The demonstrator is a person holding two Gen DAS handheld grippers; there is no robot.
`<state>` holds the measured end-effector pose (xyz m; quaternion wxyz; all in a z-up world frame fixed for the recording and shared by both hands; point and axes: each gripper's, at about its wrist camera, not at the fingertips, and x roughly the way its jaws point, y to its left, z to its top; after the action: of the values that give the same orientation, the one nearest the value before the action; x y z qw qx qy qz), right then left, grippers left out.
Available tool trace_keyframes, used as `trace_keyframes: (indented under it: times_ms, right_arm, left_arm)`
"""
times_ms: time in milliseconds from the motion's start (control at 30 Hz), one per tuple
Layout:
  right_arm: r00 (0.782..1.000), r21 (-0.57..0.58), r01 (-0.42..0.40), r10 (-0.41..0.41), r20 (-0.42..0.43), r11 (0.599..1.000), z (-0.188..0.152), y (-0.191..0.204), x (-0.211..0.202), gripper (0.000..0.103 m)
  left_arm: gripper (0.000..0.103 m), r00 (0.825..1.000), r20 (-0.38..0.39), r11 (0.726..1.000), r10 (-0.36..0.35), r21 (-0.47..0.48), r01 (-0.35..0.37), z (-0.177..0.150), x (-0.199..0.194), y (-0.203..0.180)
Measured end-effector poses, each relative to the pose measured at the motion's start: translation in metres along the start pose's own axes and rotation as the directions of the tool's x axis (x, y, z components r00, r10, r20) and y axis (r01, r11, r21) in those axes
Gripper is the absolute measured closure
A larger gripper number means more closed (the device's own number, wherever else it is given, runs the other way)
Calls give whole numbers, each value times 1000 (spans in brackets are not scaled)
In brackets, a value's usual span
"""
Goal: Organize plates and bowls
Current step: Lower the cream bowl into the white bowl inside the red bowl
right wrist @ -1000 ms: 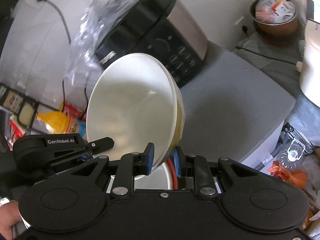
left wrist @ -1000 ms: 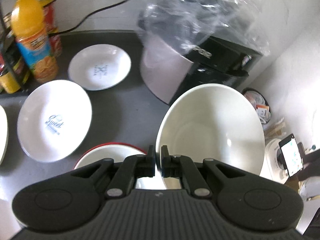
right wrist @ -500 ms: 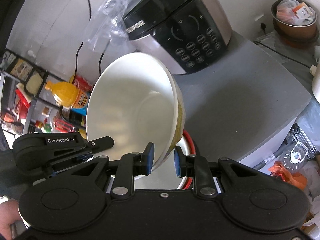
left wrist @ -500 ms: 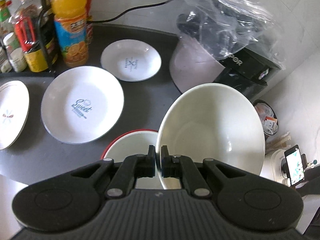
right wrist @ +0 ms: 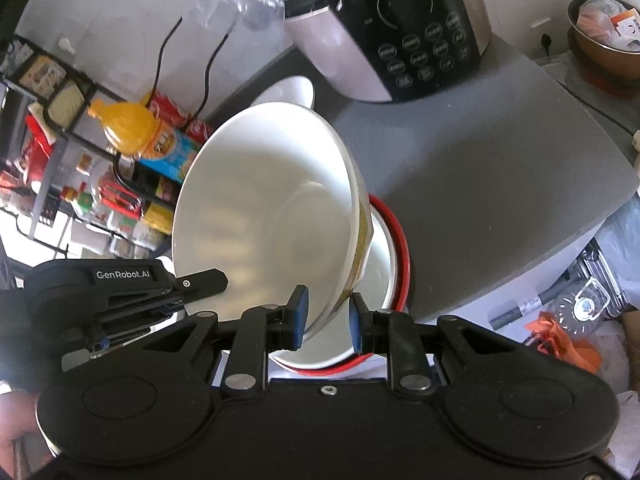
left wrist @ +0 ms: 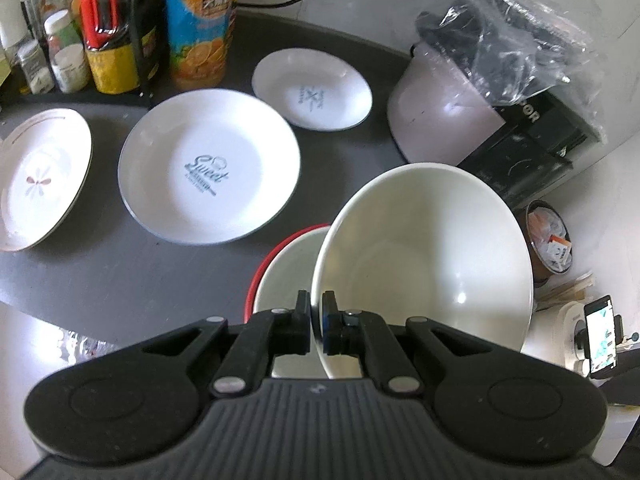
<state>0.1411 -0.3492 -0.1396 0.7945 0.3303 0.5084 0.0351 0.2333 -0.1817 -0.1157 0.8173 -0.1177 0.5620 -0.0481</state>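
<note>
A big white bowl [left wrist: 424,264] hangs tilted over a red-rimmed white bowl [left wrist: 288,276] on the dark counter. My left gripper [left wrist: 316,308] is shut on the big bowl's near rim. In the right wrist view my right gripper [right wrist: 326,308] is shut on another part of the same bowl's [right wrist: 264,216] rim, with the left gripper [right wrist: 216,280] at its left edge and the red-rimmed bowl [right wrist: 394,248] below. Three white plates lie flat behind: a "Sweet" plate [left wrist: 208,172], a small plate [left wrist: 312,88] and a flower-patterned plate [left wrist: 40,176].
A rice cooker [left wrist: 500,120] under a plastic bag stands at the back right. An orange juice bottle [left wrist: 200,28] and a rack of condiment bottles [left wrist: 80,40] line the back left. The counter's edge [right wrist: 560,248] drops off at the right, with a copper bowl [right wrist: 604,40] beyond.
Both grippers have carried the big bowl sideways along the counter, away from the cooker. More of the plates and the red-rimmed bowl have come into view. The grips are unchanged.
</note>
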Motion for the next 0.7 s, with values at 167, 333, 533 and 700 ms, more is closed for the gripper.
trace_keyframes:
  times_ms: [167, 333, 533, 700]
  right_arm:
    - [1000, 2, 15, -15, -27, 1000, -5, -1, 8, 81]
    - [999, -5, 31, -31, -40, 1000, -7, -1, 12, 81]
    - [997, -15, 48, -49, -60, 999, -8, 2, 20, 81]
    - [995, -28, 65, -67, -72, 997, -10, 3, 25, 81]
  left_arm:
    - [99, 999, -29, 1000, 14, -3, -14, -5, 9, 6]
    - [99, 998, -50, 1000, 23, 2, -23, -7, 16, 10]
    - [99, 997, -65, 999, 33, 5, -33, -9, 22, 16]
    - [98, 996, -87, 999, 37, -6, -37, -10, 29, 23]
